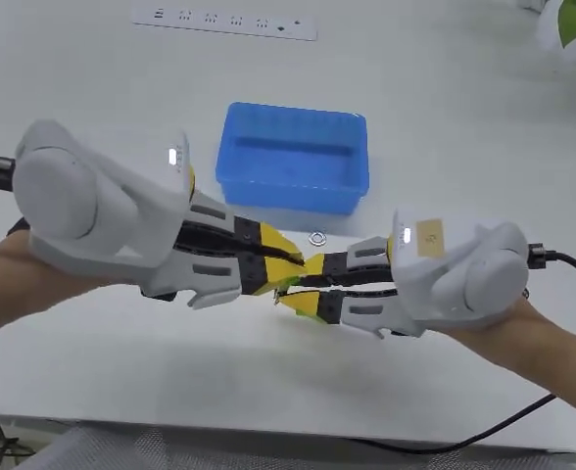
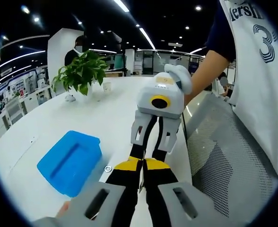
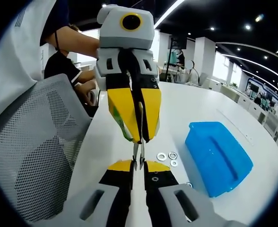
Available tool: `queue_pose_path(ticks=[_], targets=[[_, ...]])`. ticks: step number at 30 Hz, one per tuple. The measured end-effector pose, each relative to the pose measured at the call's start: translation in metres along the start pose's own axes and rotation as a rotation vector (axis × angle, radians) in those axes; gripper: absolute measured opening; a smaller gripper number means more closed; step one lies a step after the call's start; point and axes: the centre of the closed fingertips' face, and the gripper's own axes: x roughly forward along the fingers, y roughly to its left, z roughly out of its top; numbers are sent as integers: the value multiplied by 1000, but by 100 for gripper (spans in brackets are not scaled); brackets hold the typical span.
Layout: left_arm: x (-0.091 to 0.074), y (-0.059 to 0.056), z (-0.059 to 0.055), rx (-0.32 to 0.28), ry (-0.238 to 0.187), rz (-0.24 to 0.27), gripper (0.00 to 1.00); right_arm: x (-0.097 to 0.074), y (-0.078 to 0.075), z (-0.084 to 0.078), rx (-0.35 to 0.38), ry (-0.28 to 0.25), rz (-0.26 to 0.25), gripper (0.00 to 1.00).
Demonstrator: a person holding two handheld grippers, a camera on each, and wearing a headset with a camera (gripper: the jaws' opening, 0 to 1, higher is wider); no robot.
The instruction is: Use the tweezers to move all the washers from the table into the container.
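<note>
— Jaws of the left gripper (image 3: 138,140): condition?
— Drawn narrow; the yellow pads (image 3: 122,111) clamp the tweezers (image 3: 137,156), a thin metal strip that projects past the tips; in the right gripper view this unit points straight back at the camera.
— And the right gripper (image 1: 304,288)?
— Jaws narrow as well; the points of the tweezers sit between them; whether they press the metal, I cannot tell.
— Pose of the forearms (image 1: 14,284)?
— In the head view they enter from both sides, low over the table (image 1: 92,392); the two grippers lie nearly level, nose to nose; their tips meet just in front of the container (image 1: 293,196); the left gripper sits slightly higher in the picture than the right.
— Location of the washers (image 3: 161,156)?
— Three are countable in the right gripper view; they lie flat on the table in a tight cluster, between the meeting tips and the container, near its wall yet apart from it; the container is blue, rectangular, upright.
— Surroundings?
— A power strip (image 1: 224,20) lies on the table beyond the container; a mesh chair (image 3: 35,156) stands at the table edge.
</note>
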Motion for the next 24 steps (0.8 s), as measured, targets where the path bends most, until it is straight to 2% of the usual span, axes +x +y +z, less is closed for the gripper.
queue_pose_path(ticks=[6,12,13,14,16,17,18,19,24], targets=[[-3,-1,3,-6,-19,-8,6,2,-1,8,16,-15,-8,16],[-2,-1,5,-9,-34,-9,6,5,1,12,49,-40,5,16],[-2,-1,4,-6,-34,-10,6,5,3,12,70,-44,12,15],[-2,-1,5,-5,-36,-11,6,5,4,12,82,-48,21,9],[-3,-1,5,-4,-41,-9,6,5,4,12,69,-52,17,8],[-4,0,5,-8,-42,-6,6,5,4,12,69,-52,18,3],[-4,3,6,11,-47,6,6,6,6,10,65,-40,26,3],[-5,2,5,-12,-45,-9,6,6,6,11,65,-44,22,3],[-6,2,2,-10,-47,-3,6,8,6,9,66,-32,31,3]])
